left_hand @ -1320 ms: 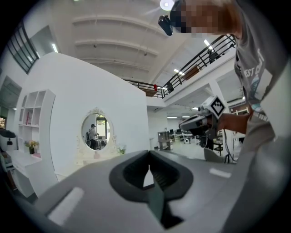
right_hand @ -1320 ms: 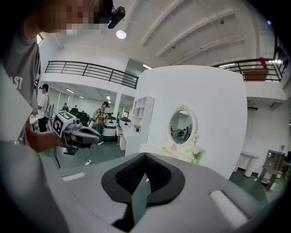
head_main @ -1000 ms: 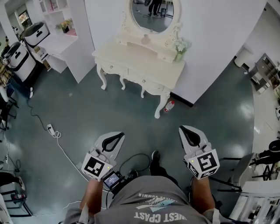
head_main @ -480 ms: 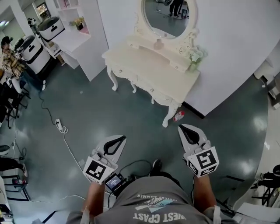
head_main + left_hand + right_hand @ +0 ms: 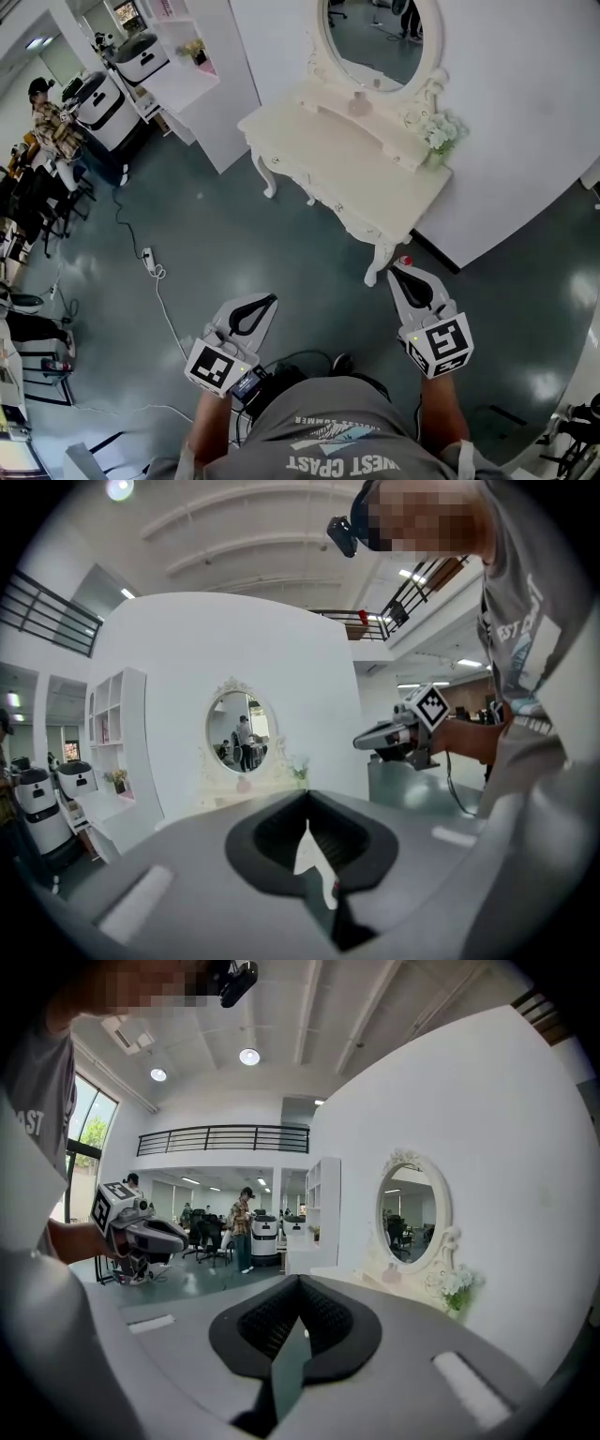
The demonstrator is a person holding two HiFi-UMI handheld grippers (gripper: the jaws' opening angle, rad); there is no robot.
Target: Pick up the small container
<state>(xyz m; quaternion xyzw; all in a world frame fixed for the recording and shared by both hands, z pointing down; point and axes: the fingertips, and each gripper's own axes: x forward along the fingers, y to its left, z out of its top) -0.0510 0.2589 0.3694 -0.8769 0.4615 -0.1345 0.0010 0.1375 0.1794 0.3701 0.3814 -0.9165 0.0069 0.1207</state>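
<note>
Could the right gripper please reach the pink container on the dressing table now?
Probably not yet: the right gripper, shut, is short of the dressing table, and the pink container sits far back beneath the mirror.

Small pinkish container [image 5: 359, 105], upright, on dressing table [image 5: 323, 141]

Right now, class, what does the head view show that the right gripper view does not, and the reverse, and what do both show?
Only the head view: the white power strip on the floor. Only the right gripper view: the ceiling lights and the balcony railing. Both: the oval mirror, the flowers beside it and the left hand-held gripper.
</note>
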